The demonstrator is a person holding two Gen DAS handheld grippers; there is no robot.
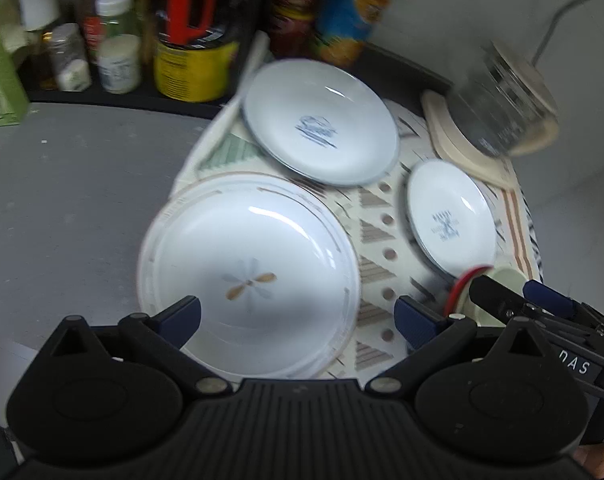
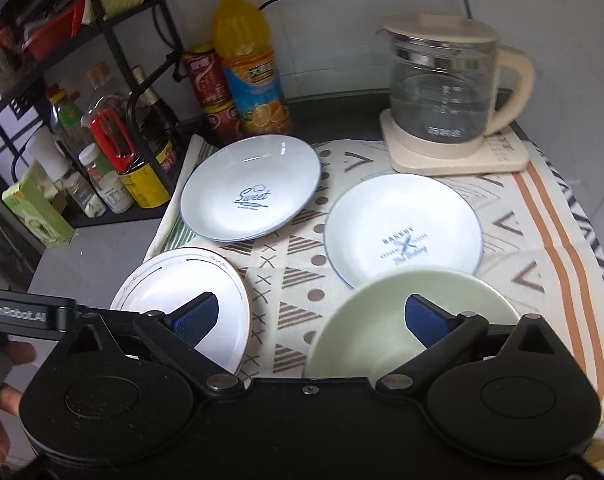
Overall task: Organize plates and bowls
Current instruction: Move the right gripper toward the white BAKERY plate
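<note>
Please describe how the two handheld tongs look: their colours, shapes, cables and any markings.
Both are black plastic with ribbed bodies, round pivot discs and dark blue ribbed pads. The left tongs appear beside the right tongs, which carry white "DAS" lettering and a red cable. A "GenRobot.AI" label shows on the left unit.

Patterned cloth [image 2: 381, 208] covering the countertop [image 2: 86, 256]. On the cloth: "Sweet" plate [image 2: 250, 188] toward its rear left corner; "Bakery" plate [image 2: 401, 228] to the right of it; gold-rimmed plate [image 2: 182, 280] at the front left edge; plain bowl [image 2: 381, 308] at front right, overlapping the "Bakery" plate; kettle [image 2: 449, 92] at the rear right corner
</note>
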